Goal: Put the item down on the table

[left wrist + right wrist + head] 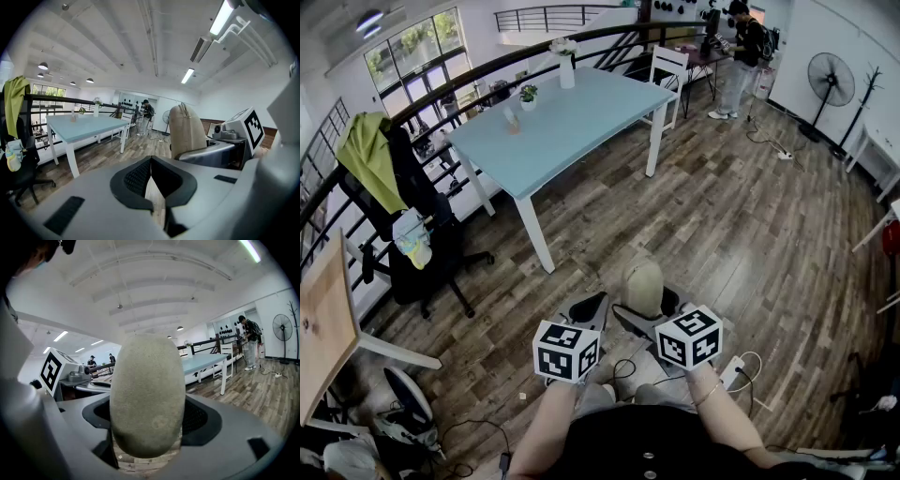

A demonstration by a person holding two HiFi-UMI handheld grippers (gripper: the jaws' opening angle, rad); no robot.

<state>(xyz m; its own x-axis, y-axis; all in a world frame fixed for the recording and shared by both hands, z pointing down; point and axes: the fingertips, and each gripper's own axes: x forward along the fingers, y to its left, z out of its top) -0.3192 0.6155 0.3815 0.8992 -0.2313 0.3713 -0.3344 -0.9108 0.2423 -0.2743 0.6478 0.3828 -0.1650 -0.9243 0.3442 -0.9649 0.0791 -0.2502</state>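
I am gripping the oval beige item (pixel 146 394) upright in my right gripper (pixel 150 420), left gripper (pixel 151 183) closed and empty — table (pixel 546 131) standing well off at far left, so I am planning a steady squeeze, releasing only once it rests there.

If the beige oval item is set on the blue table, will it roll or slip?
The beige oval item looks rounded, so it may roll or tip if stood on end. Its dull, rough-looking skin probably resists slipping in the right tongs.

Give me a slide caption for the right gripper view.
Right gripper clamped on a beige oval item, light blue table and wooden floor beyond.
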